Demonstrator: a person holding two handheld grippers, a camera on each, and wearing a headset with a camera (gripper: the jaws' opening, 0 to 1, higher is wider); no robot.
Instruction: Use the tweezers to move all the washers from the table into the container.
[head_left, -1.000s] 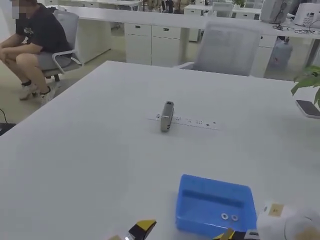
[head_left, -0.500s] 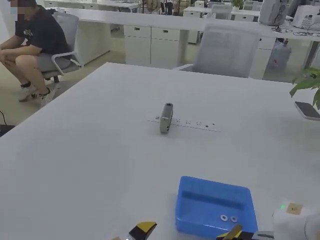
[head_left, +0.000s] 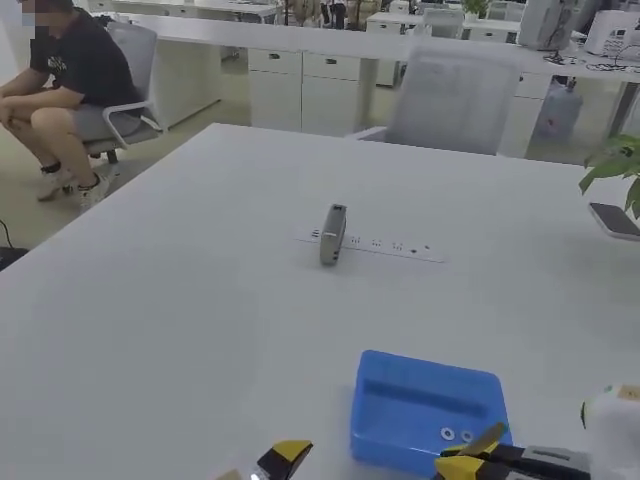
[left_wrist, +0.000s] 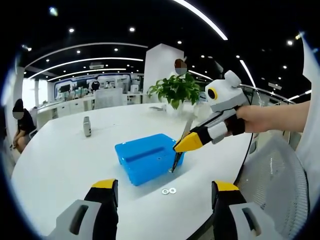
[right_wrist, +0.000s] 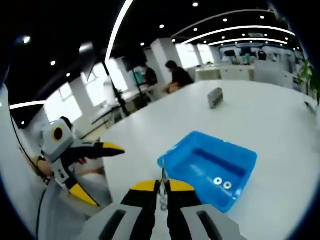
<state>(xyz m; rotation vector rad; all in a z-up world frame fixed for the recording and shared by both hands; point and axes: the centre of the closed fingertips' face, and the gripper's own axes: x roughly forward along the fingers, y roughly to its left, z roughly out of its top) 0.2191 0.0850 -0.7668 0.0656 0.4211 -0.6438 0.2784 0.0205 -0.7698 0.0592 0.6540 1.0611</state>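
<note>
The blue container sits near the table's front edge, with two washers lying inside it. In the left gripper view, two more washers lie side by side on the white table just in front of the container. My right gripper is shut on the thin metal tweezers, whose tips point down at the container's near corner. In the head view it hovers at the container's front right. My left gripper is open and holds nothing; one yellow fingertip shows left of the container.
A grey adapter stands on a power strip mid-table. A phone and a plant are at the right edge. A person sits on a chair at far left. An office chair stands behind the table.
In the head view my right gripper has shifted to the right and its yellow tips with the tweezers have come up by the container's near right corner. The left gripper stays put.
</note>
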